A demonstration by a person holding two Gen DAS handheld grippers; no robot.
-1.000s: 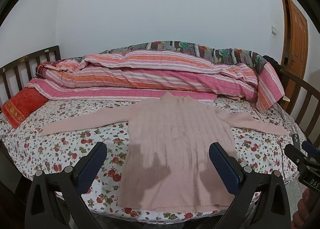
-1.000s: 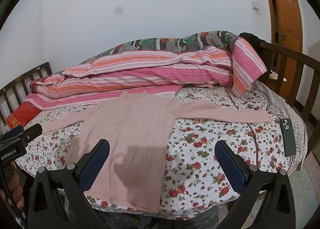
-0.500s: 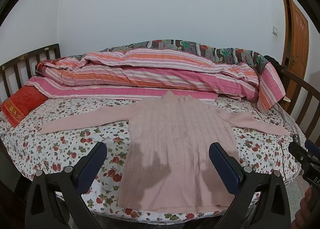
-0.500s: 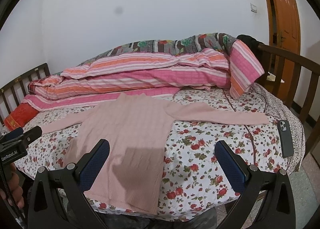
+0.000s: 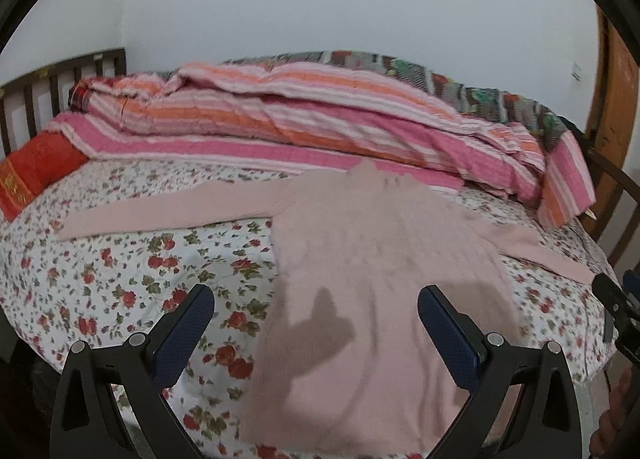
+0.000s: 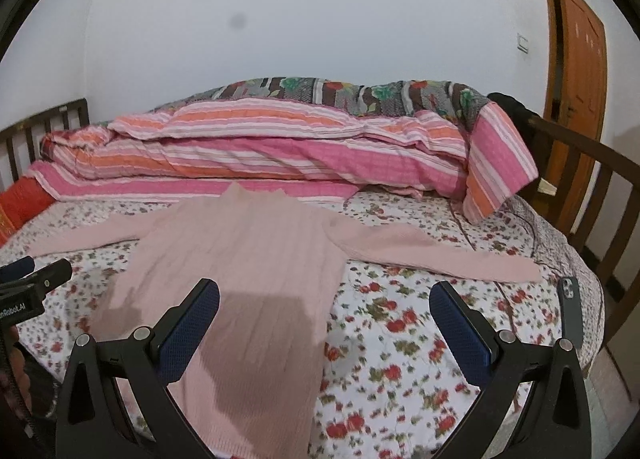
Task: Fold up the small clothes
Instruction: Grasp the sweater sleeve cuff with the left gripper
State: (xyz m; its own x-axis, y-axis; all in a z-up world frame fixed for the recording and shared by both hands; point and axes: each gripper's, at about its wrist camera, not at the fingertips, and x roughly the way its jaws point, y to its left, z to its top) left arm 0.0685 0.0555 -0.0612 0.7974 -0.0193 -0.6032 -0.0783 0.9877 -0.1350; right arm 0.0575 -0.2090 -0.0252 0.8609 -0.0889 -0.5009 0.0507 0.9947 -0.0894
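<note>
A pink knit sweater [image 5: 372,259] lies flat on the floral bed sheet [image 5: 120,267], collar toward the quilts, both sleeves spread out sideways. It also shows in the right wrist view [image 6: 248,267], its right sleeve [image 6: 440,255] reaching toward the bed's right side. My left gripper [image 5: 316,323] is open and empty, held above the sweater's lower left part. My right gripper [image 6: 324,319] is open and empty, above the sweater's lower right edge.
Striped pink and orange quilts [image 6: 280,147] are piled along the back of the bed. A red pillow [image 5: 32,171] lies at the left. A phone [image 6: 572,311] lies near the bed's right edge. Wooden bed rails [image 6: 592,179] and an orange door [image 6: 580,71] stand at the right.
Both grippers have moved forward and lower toward the bed, so the sweater looks larger. The left view has swung left. Both stay open.
</note>
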